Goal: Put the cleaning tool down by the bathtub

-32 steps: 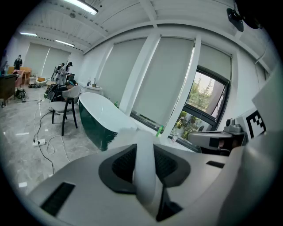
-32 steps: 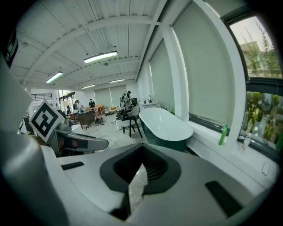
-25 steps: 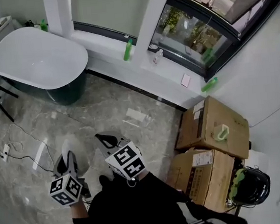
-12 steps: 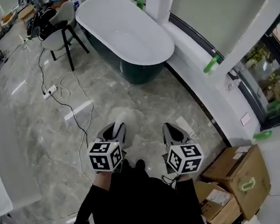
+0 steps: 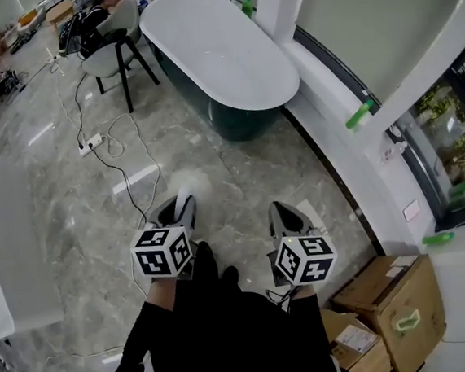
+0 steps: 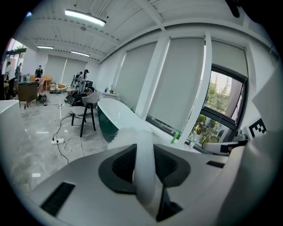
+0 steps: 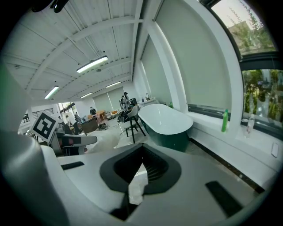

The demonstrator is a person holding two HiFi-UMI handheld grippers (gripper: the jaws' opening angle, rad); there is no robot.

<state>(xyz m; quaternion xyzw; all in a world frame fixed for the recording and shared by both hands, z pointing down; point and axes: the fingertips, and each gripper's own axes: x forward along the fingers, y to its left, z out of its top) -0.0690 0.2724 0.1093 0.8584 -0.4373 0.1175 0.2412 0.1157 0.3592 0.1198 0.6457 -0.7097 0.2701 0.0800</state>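
Note:
The white bathtub (image 5: 219, 51) with a dark green shell stands ahead, beside the window wall. It also shows in both gripper views, bathtub (image 6: 117, 117) and bathtub (image 7: 166, 119). My left gripper (image 5: 177, 207) is shut on the cleaning tool (image 5: 186, 192), a white handle with a fluffy white head pointing toward the tub. In the left gripper view the handle (image 6: 143, 163) runs up between the jaws of the left gripper (image 6: 143, 154). My right gripper (image 5: 282, 211) hangs alongside with its jaws a little apart, and the right gripper (image 7: 139, 170) holds nothing.
A grey chair (image 5: 115, 29) stands left of the tub. A power strip with cable (image 5: 91, 143) lies on the marble floor. Cardboard boxes (image 5: 386, 297) sit at the lower right. Green bottles (image 5: 359, 114) rest on the window ledge. A white counter (image 5: 9, 243) borders the left.
The head view has swung from the boxes and window round to face the bathtub, which now lies straight ahead. Both grippers stay low in front, the left still holding the tool.

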